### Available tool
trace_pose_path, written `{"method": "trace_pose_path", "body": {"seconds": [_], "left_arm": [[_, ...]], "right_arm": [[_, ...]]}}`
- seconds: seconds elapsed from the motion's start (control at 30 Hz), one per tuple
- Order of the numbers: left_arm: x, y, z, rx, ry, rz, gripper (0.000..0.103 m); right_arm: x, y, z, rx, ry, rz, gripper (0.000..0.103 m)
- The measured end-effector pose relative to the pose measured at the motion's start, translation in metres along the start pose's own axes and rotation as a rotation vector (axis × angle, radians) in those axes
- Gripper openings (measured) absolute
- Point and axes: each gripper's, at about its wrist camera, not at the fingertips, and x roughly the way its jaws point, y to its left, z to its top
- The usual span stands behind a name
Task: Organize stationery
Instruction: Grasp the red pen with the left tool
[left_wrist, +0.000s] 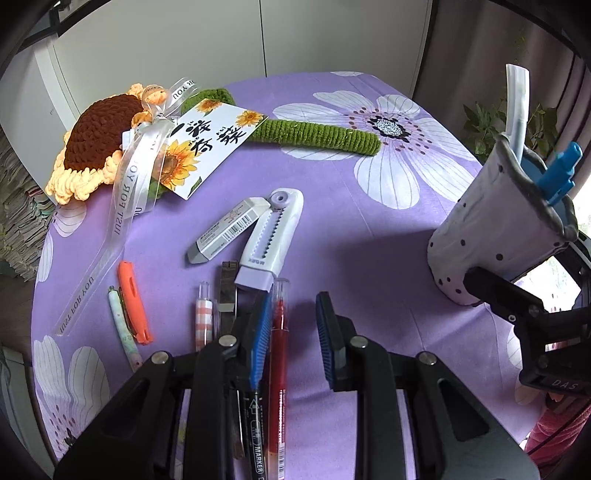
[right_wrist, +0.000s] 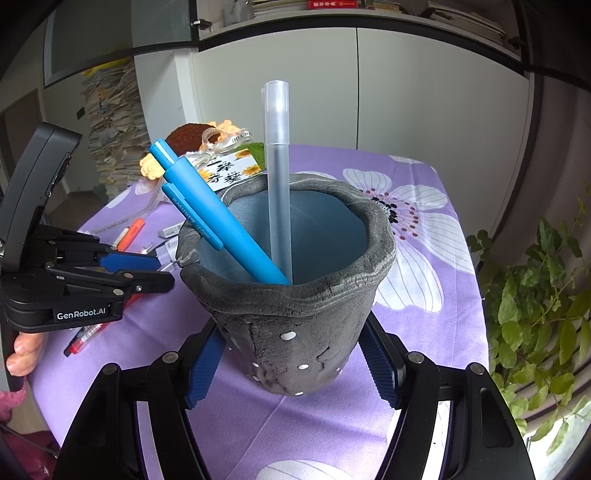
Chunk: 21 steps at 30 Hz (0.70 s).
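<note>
My right gripper (right_wrist: 291, 332) is shut on a grey dotted pen cup (right_wrist: 295, 325), one pad on each side. A blue pen (right_wrist: 207, 218) and a frosted pen (right_wrist: 279, 177) stand in the cup (left_wrist: 495, 236). My left gripper (left_wrist: 293, 299) hovers low over the purple cloth, open. A red pen (left_wrist: 279, 332) lies between its fingers, close to the left pad, with a gap to the right pad. A black marker (left_wrist: 256, 424) lies under the left finger. Beside it are a pink checked pen (left_wrist: 204, 317), an orange highlighter (left_wrist: 135, 302) and a floral pen (left_wrist: 123, 328).
An eraser (left_wrist: 225, 230) and a lilac box cutter (left_wrist: 271, 236) lie just beyond the pens. A crochet sunflower (left_wrist: 99, 136) with card and ribbon fills the far left. A leafy plant (right_wrist: 535, 314) stands past the table's right edge. A hand (right_wrist: 22, 354) holds the left gripper.
</note>
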Motion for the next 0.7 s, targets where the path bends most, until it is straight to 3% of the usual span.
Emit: {"method": "trace_pose_path", "body": {"seconds": [0.13,0.2,0.27,0.53,0.7], "left_arm": [[0.000,-0.006,0.001,0.012,0.012,-0.020,0.019],[-0.005,-0.013,-0.005,0.034,0.030,-0.071,0.012],[-0.010,-0.022,-0.012,0.047,0.045,-0.102,0.012],[-0.020,-0.033,-0.017,0.091,0.031,-0.047,0.015],[-0.013,-0.033,-0.017,0.103,0.067,-0.045,0.021]], "right_arm": [[0.000,0.000,0.000,0.000,0.000,0.000,0.071],[0.000,0.000,0.000,0.000,0.000,0.000,0.071],[0.000,0.000,0.000,0.000,0.000,0.000,0.071],[0.002,-0.001,0.001,0.004,0.008,0.003,0.071],[0.002,-0.001,0.000,0.004,0.008,0.004,0.071]]}}
